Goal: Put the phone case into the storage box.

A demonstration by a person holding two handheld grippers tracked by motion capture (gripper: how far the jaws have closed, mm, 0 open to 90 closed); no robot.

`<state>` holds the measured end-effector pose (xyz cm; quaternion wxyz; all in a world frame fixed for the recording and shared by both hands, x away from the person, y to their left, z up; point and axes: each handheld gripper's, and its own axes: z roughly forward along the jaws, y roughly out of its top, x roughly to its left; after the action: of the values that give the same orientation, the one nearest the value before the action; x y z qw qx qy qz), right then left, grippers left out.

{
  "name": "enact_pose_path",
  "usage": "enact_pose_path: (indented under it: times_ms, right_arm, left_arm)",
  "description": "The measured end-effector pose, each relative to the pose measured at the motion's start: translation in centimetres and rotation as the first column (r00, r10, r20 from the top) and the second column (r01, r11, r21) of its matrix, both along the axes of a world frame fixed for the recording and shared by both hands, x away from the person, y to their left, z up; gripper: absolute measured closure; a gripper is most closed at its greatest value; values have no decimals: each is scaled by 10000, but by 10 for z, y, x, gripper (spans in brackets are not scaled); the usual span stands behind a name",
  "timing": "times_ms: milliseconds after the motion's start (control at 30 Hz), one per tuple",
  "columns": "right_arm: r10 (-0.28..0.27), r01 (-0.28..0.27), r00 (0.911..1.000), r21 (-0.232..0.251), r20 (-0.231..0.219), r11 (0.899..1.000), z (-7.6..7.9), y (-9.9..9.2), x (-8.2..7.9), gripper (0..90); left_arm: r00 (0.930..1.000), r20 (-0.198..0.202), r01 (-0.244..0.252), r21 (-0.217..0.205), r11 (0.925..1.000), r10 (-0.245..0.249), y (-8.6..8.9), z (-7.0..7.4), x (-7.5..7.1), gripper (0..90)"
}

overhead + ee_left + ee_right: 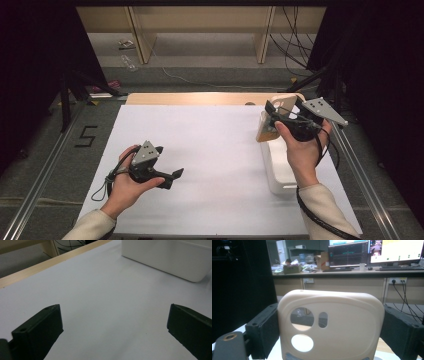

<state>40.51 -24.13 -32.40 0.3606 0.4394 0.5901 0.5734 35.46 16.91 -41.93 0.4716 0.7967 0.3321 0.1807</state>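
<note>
Right gripper (pixel 274 116), upper right of the high view, clamped the beige phone case (pixel 331 325) by its side edges above the white bin (pixel 276 170), seemingly for placing; left gripper (pixel 167 175) rested wide, empty, lower left on the surface (pixel 210 150)

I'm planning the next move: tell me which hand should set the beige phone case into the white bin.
Right. The right gripper already clamps the phone case across its width, just above the white bin. The left gripper sits open and empty on the table, well away.
</note>
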Motion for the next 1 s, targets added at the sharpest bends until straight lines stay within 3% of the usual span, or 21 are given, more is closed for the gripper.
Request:
enact_pose_path:
  times_ms: [1000]
  right_arm:
    - [-573,572,9984,-164,-29,9982,-2,-13,3,118]
  left_arm:
    - [10000,21,-37,-31,10000,37,0,0,0,0]
